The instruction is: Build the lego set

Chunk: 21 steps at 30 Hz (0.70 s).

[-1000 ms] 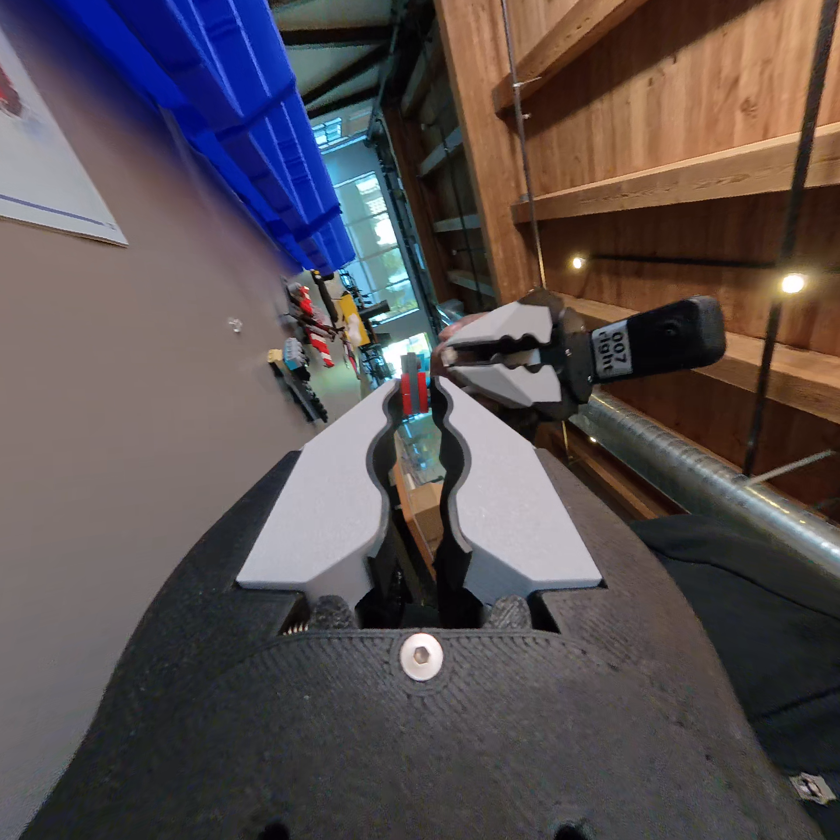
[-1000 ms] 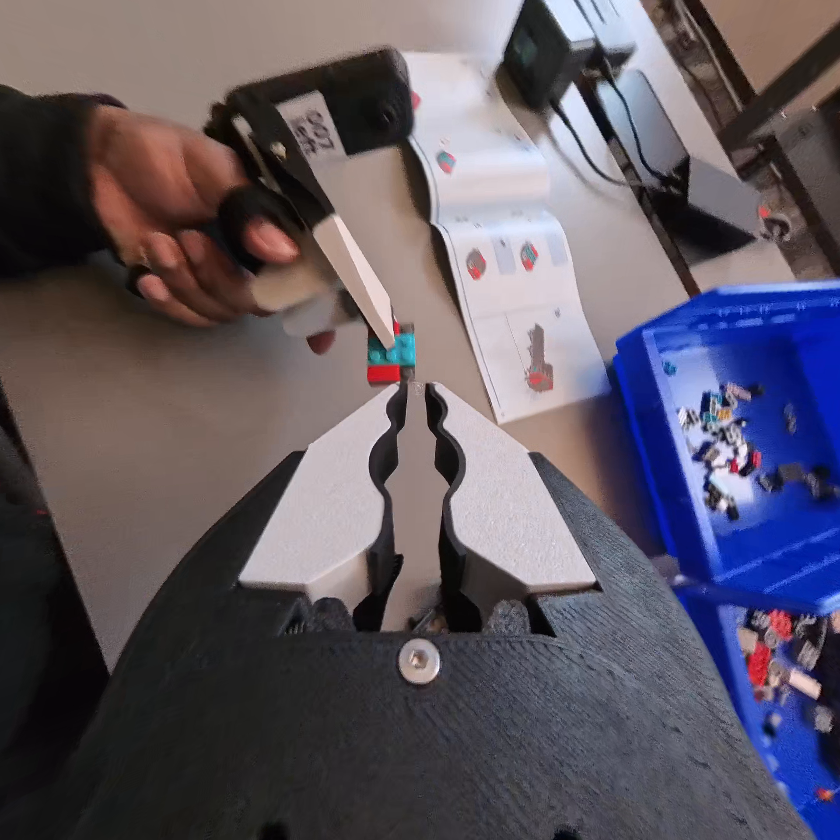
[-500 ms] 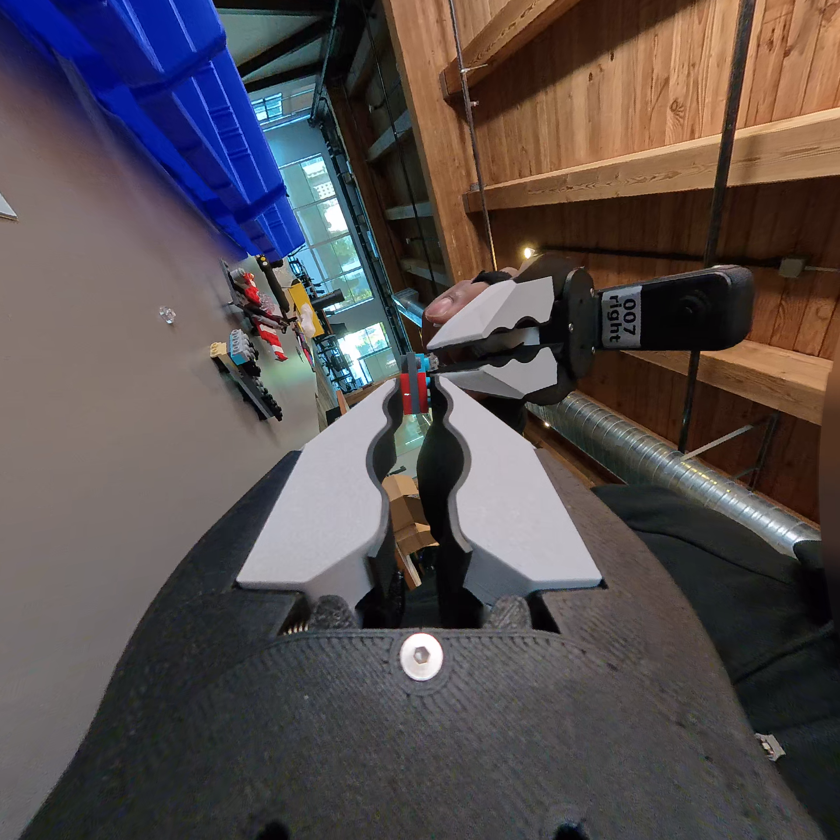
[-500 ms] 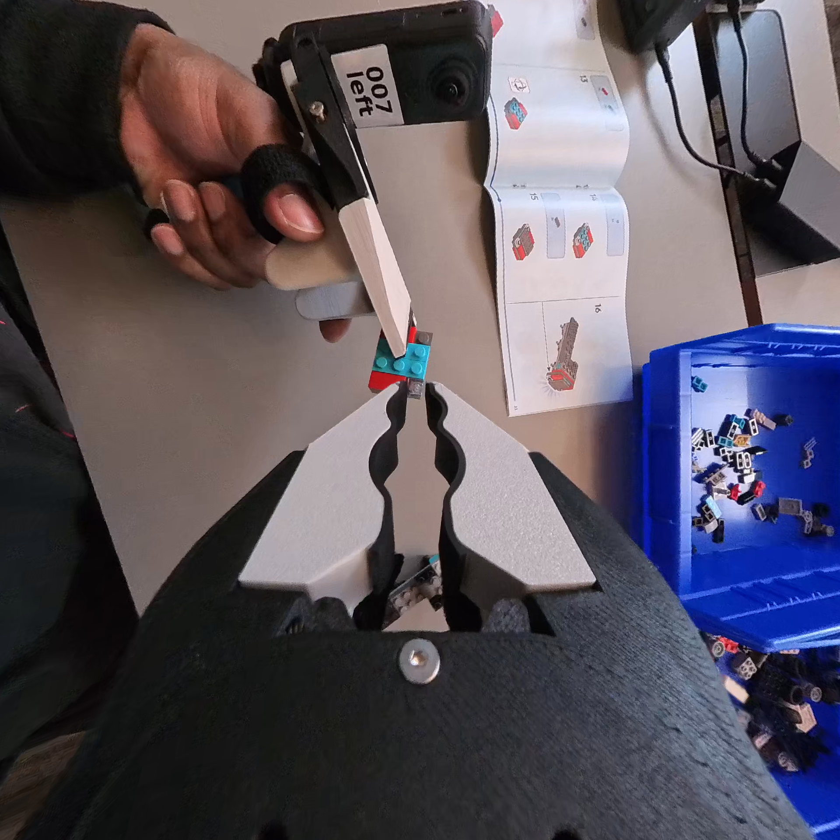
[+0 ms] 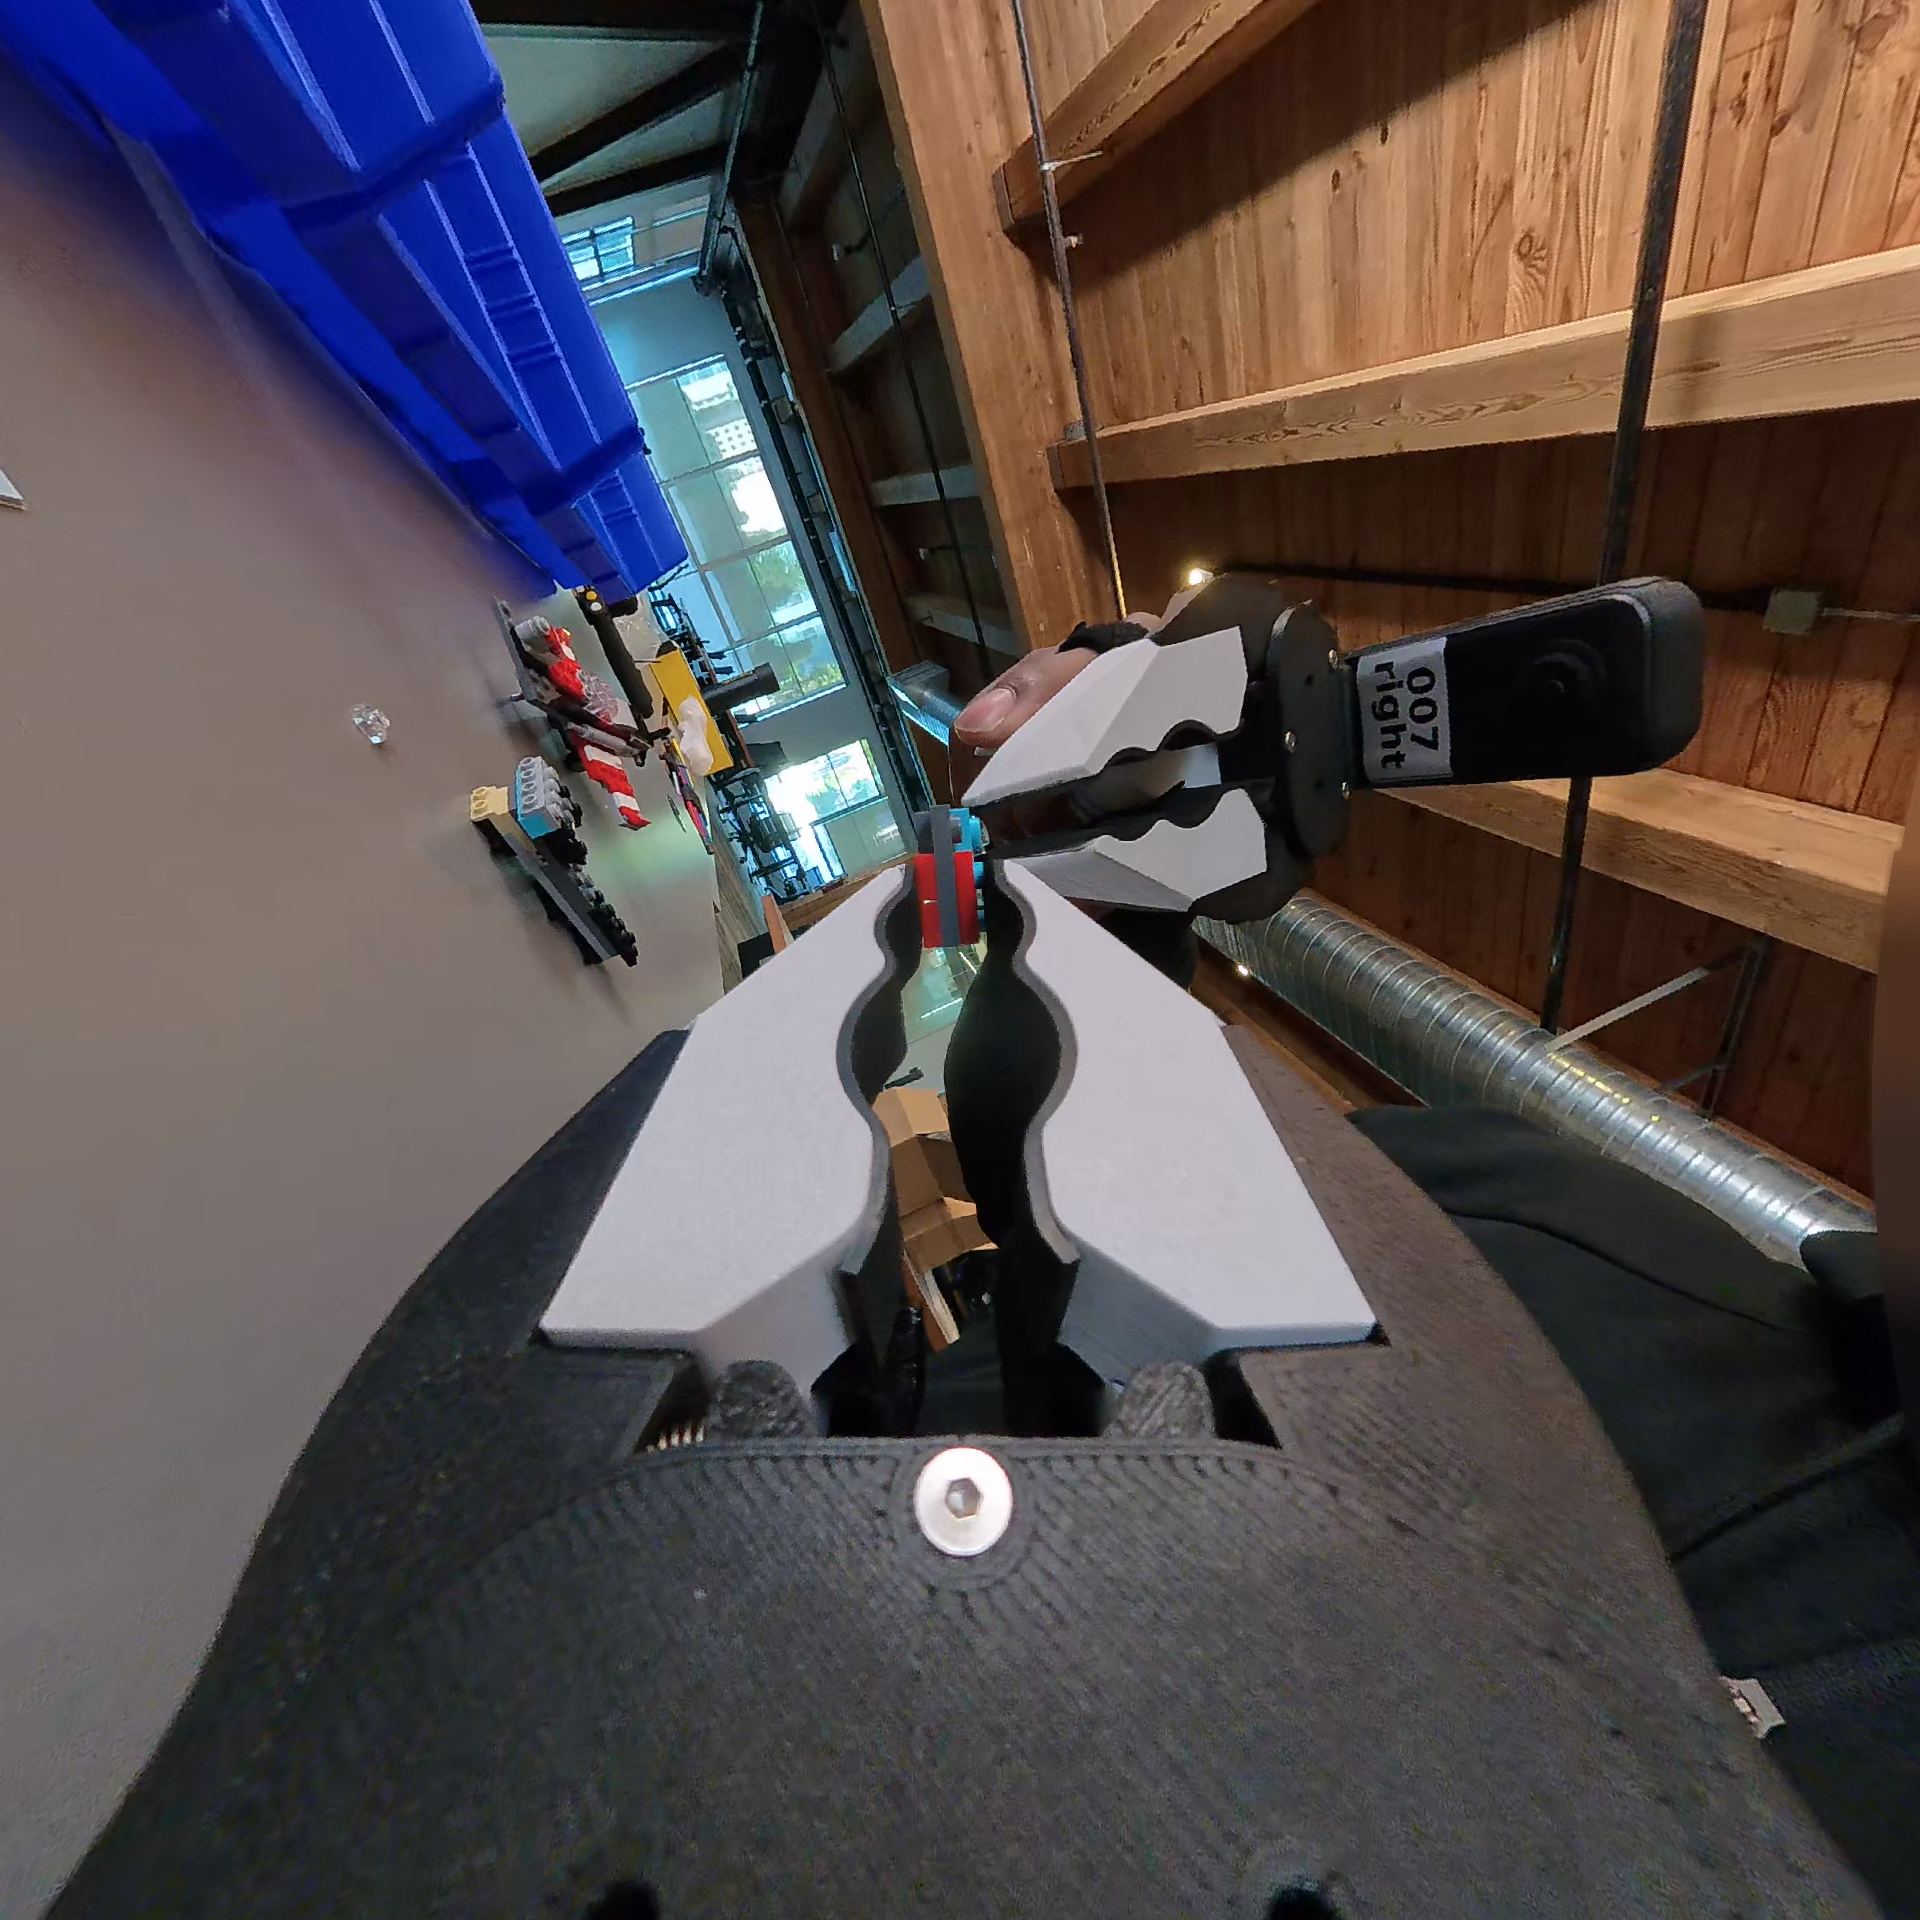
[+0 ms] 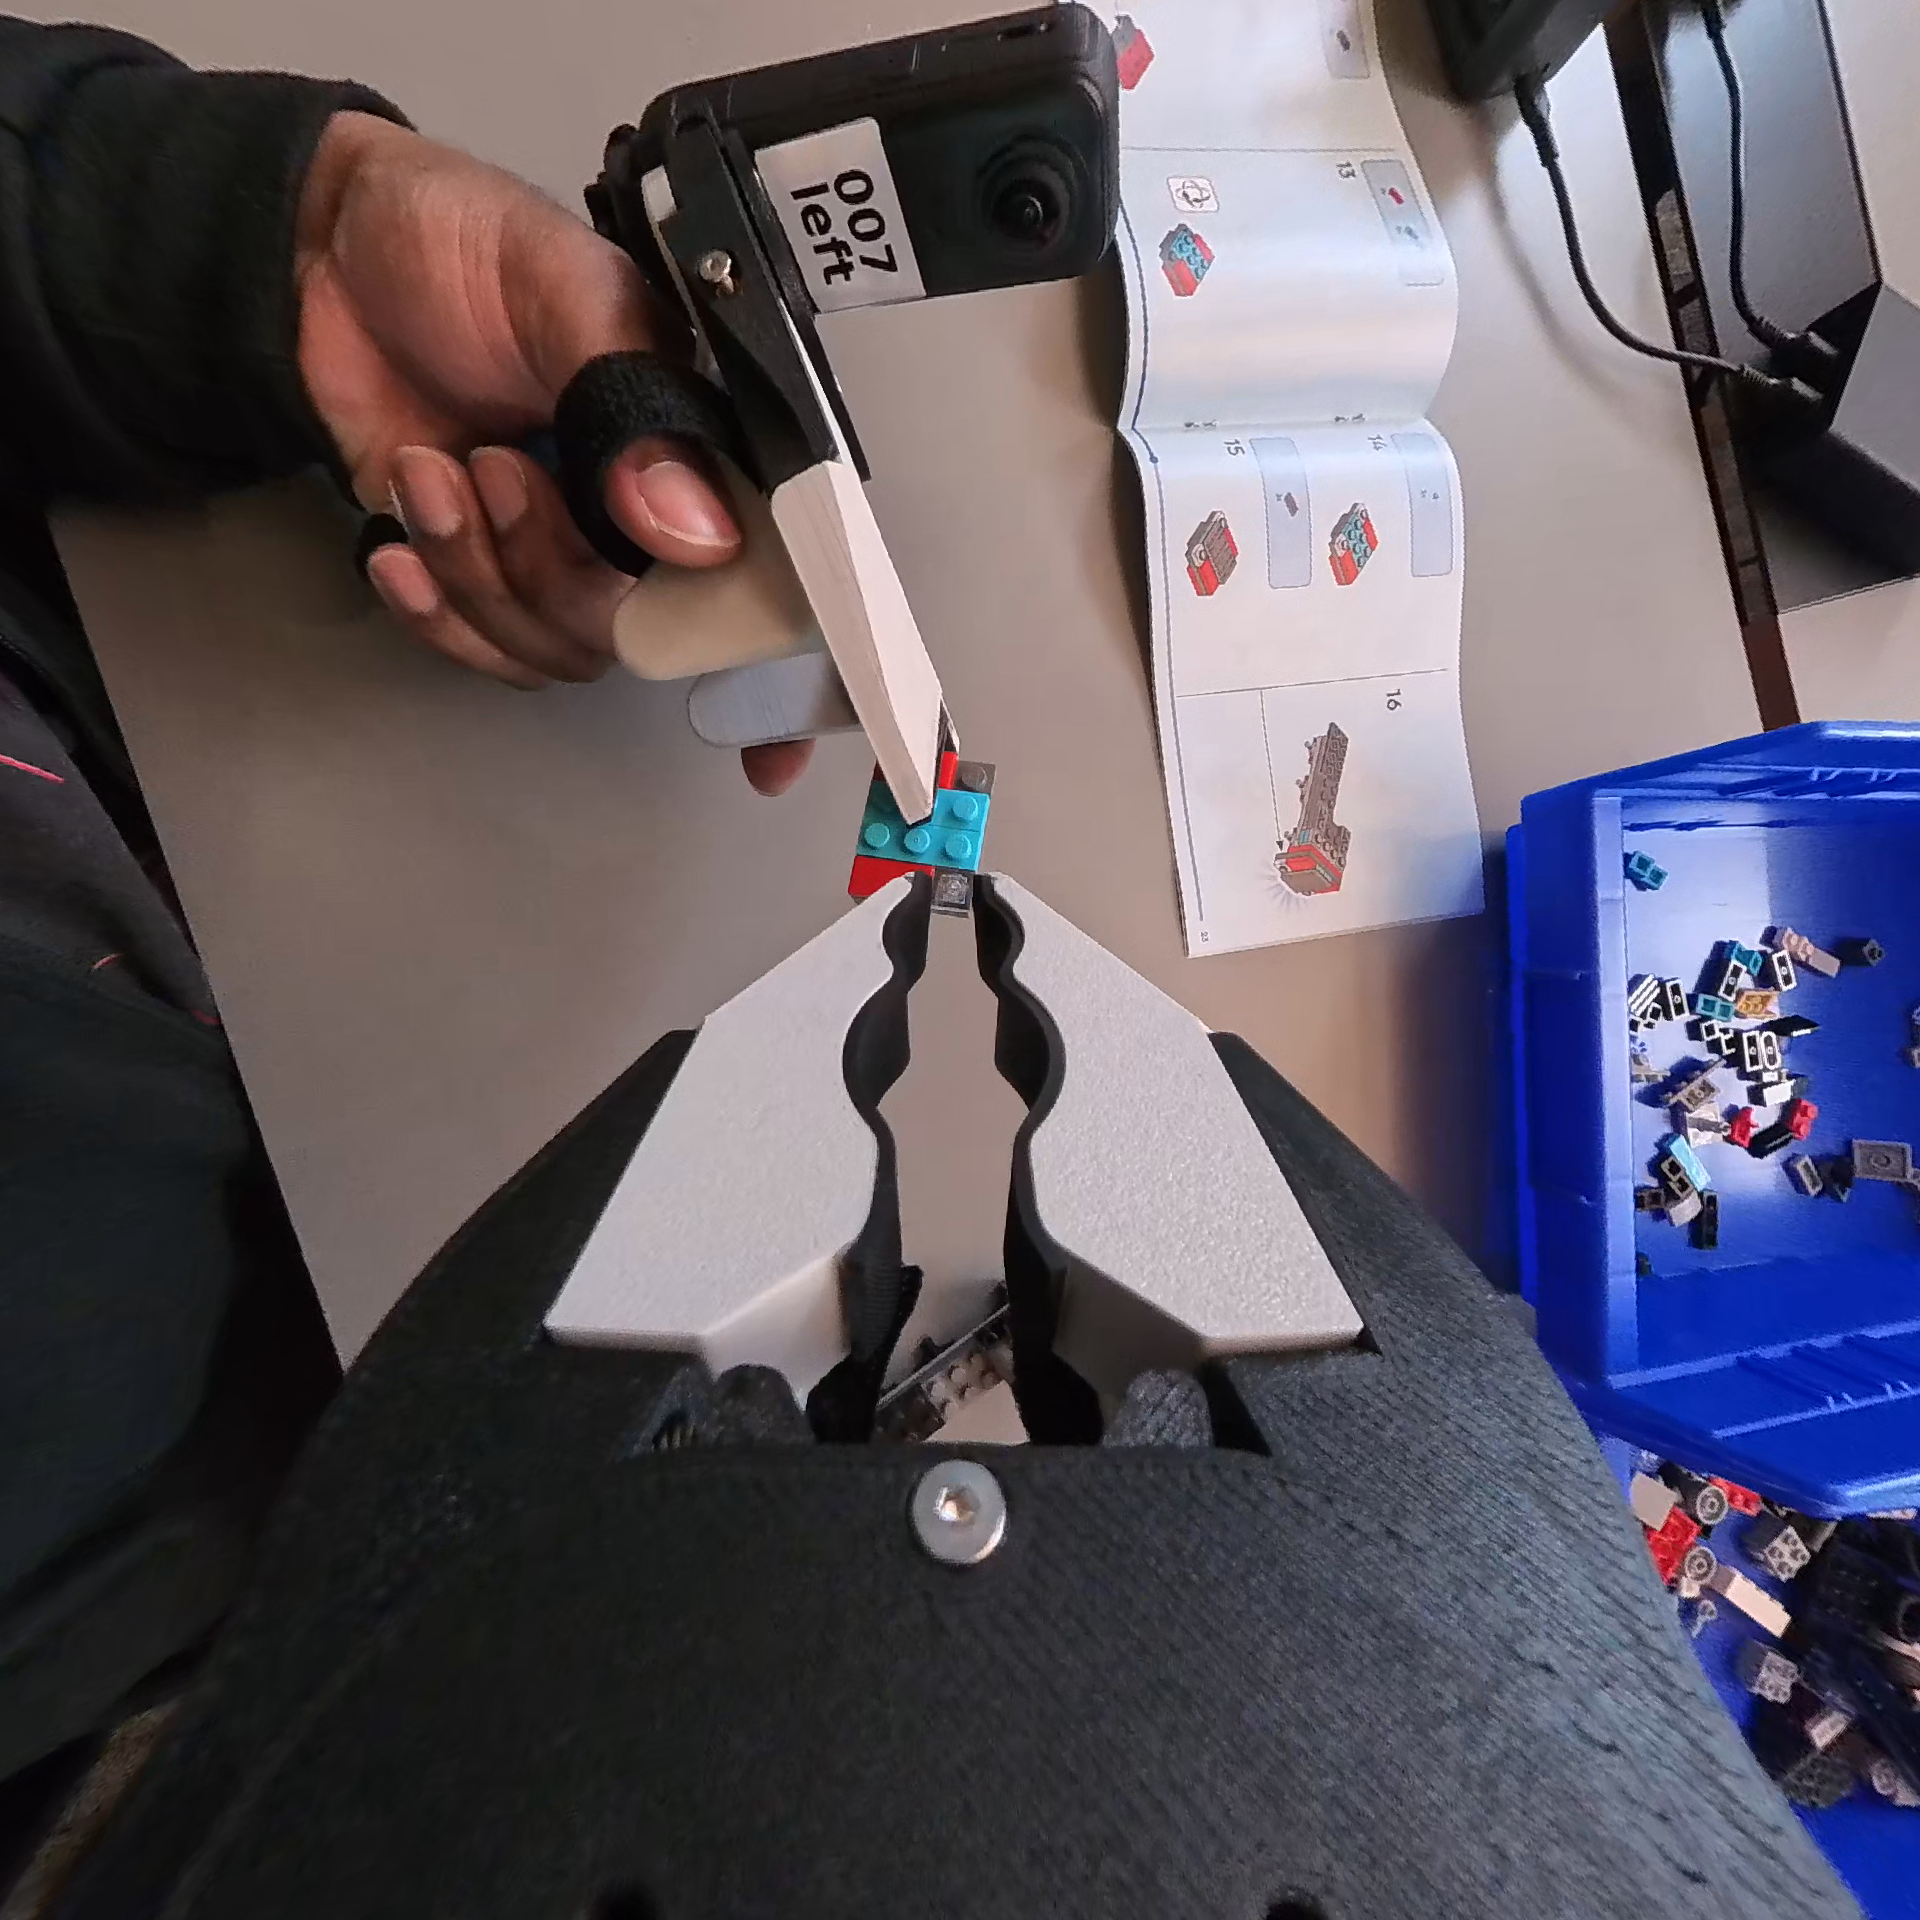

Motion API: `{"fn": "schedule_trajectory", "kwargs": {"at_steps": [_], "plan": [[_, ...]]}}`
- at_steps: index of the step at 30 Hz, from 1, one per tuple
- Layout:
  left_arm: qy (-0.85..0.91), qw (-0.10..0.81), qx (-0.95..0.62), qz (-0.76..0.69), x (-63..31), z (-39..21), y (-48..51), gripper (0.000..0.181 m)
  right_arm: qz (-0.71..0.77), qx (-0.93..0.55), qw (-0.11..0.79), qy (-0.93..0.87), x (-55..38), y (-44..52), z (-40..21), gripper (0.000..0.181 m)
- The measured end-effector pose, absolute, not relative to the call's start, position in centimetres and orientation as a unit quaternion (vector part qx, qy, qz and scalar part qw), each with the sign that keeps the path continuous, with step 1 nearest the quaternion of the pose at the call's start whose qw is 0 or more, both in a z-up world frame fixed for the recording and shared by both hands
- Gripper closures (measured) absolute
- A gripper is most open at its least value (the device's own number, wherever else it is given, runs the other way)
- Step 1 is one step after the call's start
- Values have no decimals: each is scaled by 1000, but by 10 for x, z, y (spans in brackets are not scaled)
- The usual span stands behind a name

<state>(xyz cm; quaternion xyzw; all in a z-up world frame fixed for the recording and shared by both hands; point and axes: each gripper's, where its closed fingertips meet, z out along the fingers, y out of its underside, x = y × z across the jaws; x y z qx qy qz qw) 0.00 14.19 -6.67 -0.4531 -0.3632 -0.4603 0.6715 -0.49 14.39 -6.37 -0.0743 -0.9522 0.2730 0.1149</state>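
My left gripper (image 5: 945,883) is shut on a small red, teal and grey lego assembly (image 5: 943,906) and holds it in the air above the grey table. In the right wrist view the left gripper (image 6: 914,805) grips the assembly (image 6: 940,831) from above. My right gripper (image 6: 951,885) is shut on a tiny grey piece (image 6: 953,894), which is pressed against the assembly's near edge. In the left wrist view the right gripper (image 5: 977,826) meets the assembly from the right, with its jaws nearly closed.
An open instruction booklet (image 6: 1299,520) lies on the table (image 6: 520,987). A blue bin (image 6: 1558,1143) of loose pieces is at right, with another bin (image 6: 1870,1818) below it. A black device with cables (image 6: 1766,312) is at top right. Partial builds (image 5: 561,821) lie farther along the table. My left and right fingertips are right by each other.
The two grippers have closed in on each other. The right gripper's grey piece now touches the assembly held by the left gripper.
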Motion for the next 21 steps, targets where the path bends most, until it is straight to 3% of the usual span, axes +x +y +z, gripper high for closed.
{"fn": "schedule_trajectory", "kwargs": {"at_steps": [16, 21], "plan": [[-358, 676, -444, -466, 0, -63, 140, 169, 301, -94, 104, -943, -3, 141, -59, 168], [-354, 684, -446, -455, -2, -61, 136, 169, 362, -176, 77, -912, -7, 143, -52, 159]]}}
